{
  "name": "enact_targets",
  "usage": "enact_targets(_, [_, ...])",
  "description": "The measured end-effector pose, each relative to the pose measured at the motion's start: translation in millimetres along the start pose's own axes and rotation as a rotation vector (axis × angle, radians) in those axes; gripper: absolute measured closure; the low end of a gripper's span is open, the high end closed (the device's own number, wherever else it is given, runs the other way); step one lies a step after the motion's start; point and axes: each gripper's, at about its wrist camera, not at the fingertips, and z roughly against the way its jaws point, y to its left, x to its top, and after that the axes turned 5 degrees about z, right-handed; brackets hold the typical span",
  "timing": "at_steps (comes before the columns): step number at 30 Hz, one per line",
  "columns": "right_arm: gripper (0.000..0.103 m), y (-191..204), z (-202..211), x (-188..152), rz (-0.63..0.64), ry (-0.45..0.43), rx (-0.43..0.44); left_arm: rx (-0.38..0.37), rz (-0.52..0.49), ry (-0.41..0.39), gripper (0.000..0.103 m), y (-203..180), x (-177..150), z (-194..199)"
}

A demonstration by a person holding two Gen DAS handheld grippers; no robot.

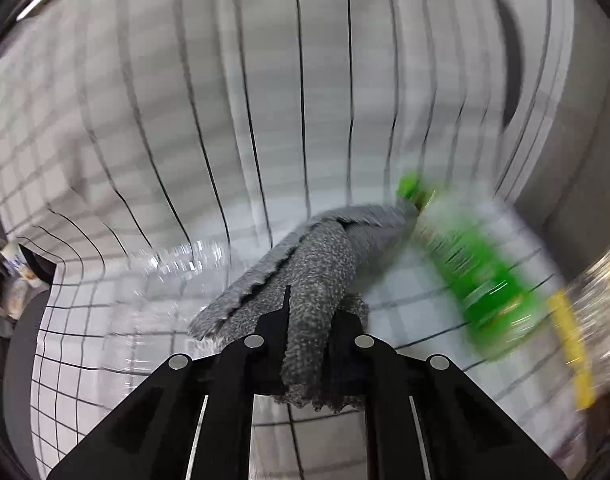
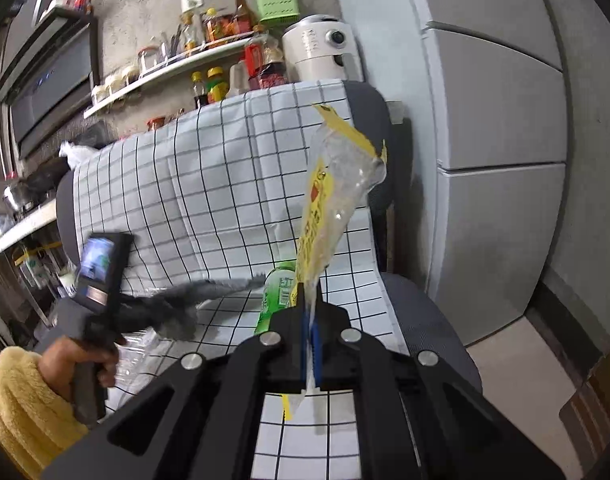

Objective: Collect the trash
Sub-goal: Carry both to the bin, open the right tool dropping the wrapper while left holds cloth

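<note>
Over the chair (image 2: pixel 225 168), left hand (image 2: pixel 77 360) grips handle upright.

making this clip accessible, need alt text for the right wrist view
The right gripper, jaws shut, holds up a clear plastic wrapper with yellow print over an office chair draped in a white grid-patterned cloth. At left a hand in a yellow fleece sleeve holds the left gripper, which grips a grey towel beside a green bottle on the seat.

Home kitchen, condiment shelf (image 2: pixel 165 68), fridge (image 2: pixel 501 120), range hood (image 2: pixel 49 80)
</note>
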Motion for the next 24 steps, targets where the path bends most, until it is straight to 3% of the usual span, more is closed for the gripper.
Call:
enact_targets(6, [0.101,-13.0,39.8,-1.7,-0.049,-0.033,-0.028,-0.128,0.038,-0.160,0.090,-12.4,-15.7,111.9])
enact_targets(10, [0.101,-16.4,63.8,-9.2,-0.059,-0.038,-0.061,-0.191,0.036,-0.190,0.090,-28.8,-48.5,147.6])
enact_targets(18, [0.101,-28.0,97.4,-53.9,-0.028,0.051,-0.178,-0.323,-0.050,-0.108,0.090,-75.3,-124.1,153.4])
enact_targets(24, [0.101,-57.8,120.4,-101.8,-0.073,0.127,-0.308,-0.398,-0.098,-0.049,0.090,-107.6,-160.0,143.8])
